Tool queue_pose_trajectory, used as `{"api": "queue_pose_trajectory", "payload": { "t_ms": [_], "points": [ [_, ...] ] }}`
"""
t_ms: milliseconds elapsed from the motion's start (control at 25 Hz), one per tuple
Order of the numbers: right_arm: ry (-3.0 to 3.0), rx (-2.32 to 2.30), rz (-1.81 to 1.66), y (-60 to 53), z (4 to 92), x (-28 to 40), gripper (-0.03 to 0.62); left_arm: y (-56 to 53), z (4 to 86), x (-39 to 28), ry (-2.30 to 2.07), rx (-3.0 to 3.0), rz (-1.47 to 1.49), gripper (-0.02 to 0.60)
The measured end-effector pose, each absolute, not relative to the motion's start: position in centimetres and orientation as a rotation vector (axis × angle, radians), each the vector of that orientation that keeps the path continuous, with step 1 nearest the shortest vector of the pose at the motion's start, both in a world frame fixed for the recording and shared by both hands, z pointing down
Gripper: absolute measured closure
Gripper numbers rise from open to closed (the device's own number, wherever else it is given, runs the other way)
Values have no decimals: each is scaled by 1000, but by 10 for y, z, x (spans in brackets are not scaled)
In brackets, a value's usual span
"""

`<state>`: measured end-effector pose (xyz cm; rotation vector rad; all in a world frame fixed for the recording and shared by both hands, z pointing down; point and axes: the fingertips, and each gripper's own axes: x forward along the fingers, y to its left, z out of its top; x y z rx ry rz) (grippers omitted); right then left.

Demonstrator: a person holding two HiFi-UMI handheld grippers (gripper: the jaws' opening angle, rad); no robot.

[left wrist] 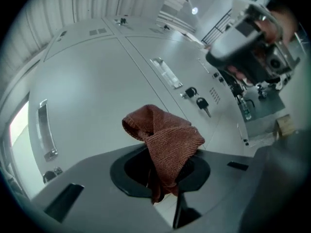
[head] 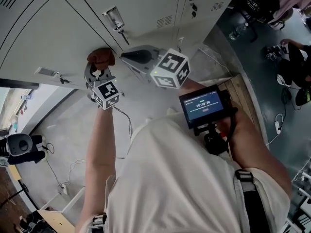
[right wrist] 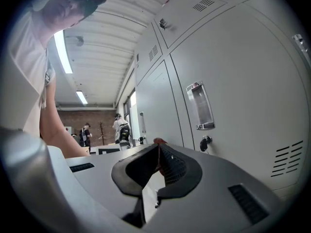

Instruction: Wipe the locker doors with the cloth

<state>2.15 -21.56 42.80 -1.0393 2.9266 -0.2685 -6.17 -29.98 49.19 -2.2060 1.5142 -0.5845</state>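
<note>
A rust-brown cloth (head: pixel 101 57) is bunched in my left gripper (head: pixel 99 69), which is shut on it and holds it up against a grey locker door (head: pixel 53 33). In the left gripper view the cloth (left wrist: pixel 165 140) rises out of the jaws of the left gripper (left wrist: pixel 160 174) in front of the locker door (left wrist: pixel 92 86). My right gripper (head: pixel 124 56) points at the lockers just right of the cloth, jaws together and empty. In its own view the right gripper (right wrist: pixel 158 161) faces the locker door (right wrist: pixel 243 81).
The doors carry recessed handles (head: pixel 112 17) (left wrist: pixel 165 73) (right wrist: pixel 200 106) and locks with keys (left wrist: pixel 201 103). A small screen (head: pixel 206 105) sits on the right-hand rig. Cables lie on the floor (head: pixel 73 130). People (right wrist: pixel 119 127) stand far down the room.
</note>
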Motion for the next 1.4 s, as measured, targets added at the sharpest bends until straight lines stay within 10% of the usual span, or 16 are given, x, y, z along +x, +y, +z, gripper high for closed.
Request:
{"api": "queue_pose_trajectory", "payload": {
  "t_ms": [360,1080,1400],
  "points": [
    [2931,-1007,-266,-212,430,22,574,-294,521,-87,1487,-2097,-783,506],
    [2938,-927,-296,-218,436,-8,574,-294,166,-120,1651,-2040,-52,505],
    [2954,-955,-370,-212,461,-5,574,-296,262,-145,1826,-2141,-88,506]
  ]
}}
